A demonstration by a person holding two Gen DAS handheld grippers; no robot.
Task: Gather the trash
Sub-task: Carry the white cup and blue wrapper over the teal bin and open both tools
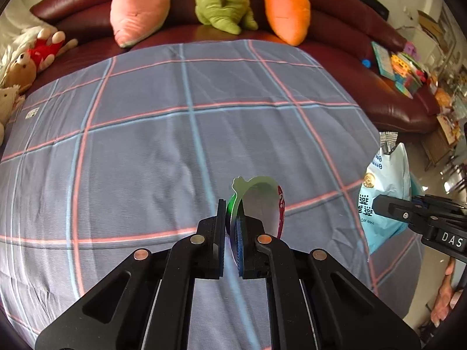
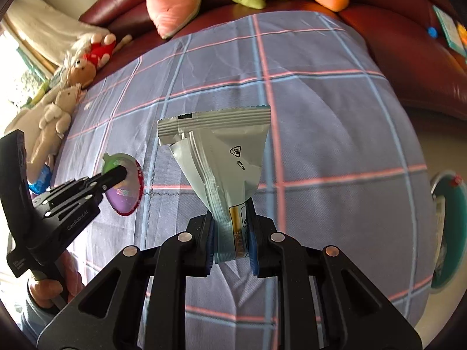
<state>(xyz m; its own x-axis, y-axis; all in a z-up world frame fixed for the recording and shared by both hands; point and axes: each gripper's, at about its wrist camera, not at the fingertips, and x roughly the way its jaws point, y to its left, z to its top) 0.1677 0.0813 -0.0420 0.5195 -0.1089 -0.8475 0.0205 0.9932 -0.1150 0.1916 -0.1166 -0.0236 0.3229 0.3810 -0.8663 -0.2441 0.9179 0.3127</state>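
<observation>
My left gripper (image 1: 232,218) is shut on a round foil lid (image 1: 262,204) with a green tab and a red rim, held edge-up above the plaid tablecloth (image 1: 146,145). In the right wrist view the same lid (image 2: 128,195) hangs at the left in the left gripper (image 2: 116,173), with a hand (image 2: 46,288) on its handle. My right gripper (image 2: 232,227) is shut on the lower end of a silver and light blue snack bag (image 2: 221,157), which stands up above the cloth. The left wrist view shows that bag (image 1: 385,192) and the right gripper (image 1: 388,207) at the right edge.
A dark red sofa (image 1: 350,29) curves behind the table with pink, green and orange plush pillows (image 1: 140,5). Soft toys (image 2: 64,99) lie at the cloth's left edge, beside a small blue wrapper (image 2: 41,180). A teal round container (image 2: 446,233) stands off the table's right side.
</observation>
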